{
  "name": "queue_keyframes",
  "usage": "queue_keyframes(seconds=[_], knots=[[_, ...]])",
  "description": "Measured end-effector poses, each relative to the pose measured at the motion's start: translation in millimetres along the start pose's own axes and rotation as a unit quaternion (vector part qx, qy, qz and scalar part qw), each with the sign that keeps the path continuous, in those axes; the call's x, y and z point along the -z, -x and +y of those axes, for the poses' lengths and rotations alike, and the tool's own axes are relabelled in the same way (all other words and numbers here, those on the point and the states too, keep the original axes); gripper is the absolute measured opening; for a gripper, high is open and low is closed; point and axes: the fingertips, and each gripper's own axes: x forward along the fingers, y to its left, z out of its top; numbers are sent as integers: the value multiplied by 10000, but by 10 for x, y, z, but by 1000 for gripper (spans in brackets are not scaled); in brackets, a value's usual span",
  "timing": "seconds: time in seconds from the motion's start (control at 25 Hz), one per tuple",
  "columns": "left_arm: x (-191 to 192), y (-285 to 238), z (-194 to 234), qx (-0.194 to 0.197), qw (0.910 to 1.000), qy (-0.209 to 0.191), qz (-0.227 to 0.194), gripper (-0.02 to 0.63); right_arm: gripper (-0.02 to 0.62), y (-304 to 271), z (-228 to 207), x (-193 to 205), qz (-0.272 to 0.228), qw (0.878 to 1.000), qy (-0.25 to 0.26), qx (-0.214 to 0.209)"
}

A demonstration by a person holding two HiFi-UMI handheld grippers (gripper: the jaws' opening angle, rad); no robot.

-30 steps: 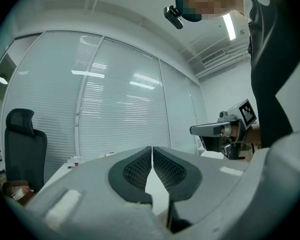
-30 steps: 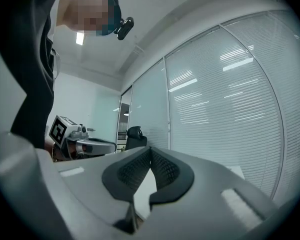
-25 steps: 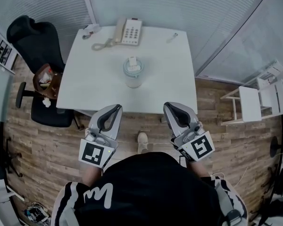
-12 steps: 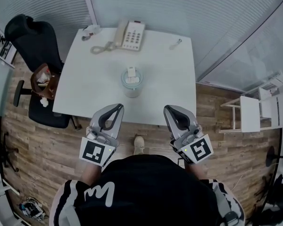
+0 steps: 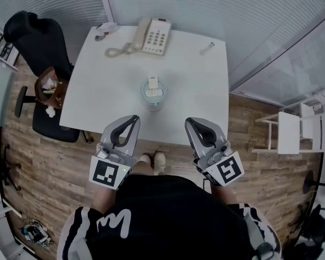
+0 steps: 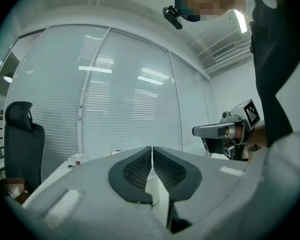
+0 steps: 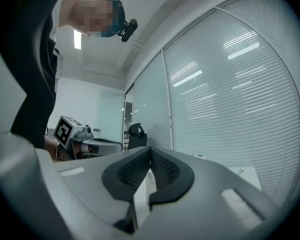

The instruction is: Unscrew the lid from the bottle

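The table point(image 5: 97, 99) was white, the lid point(image 5: 158, 93) pale blue, the far telephone point(image 5: 156, 37) cream, the left chair point(image 5: 35, 43) black, the floor point(image 5: 54, 167) brown-planked.

Bright, even ceiling light with glare streaks on the blinds point(image 6: 135, 109); strong fisheye bending and dark corners.

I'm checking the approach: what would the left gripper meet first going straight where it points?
Probably the bottle: the left gripper, jaws shut and empty, points at it across the table. Height is hard to judge.
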Motion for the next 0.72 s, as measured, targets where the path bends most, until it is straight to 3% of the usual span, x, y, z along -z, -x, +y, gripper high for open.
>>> queue_keyframes(seconds=[0.72], knots=[[78,-92,273,420,9991,46,67,8,2,-248,55,18,101,9996,52,250]])
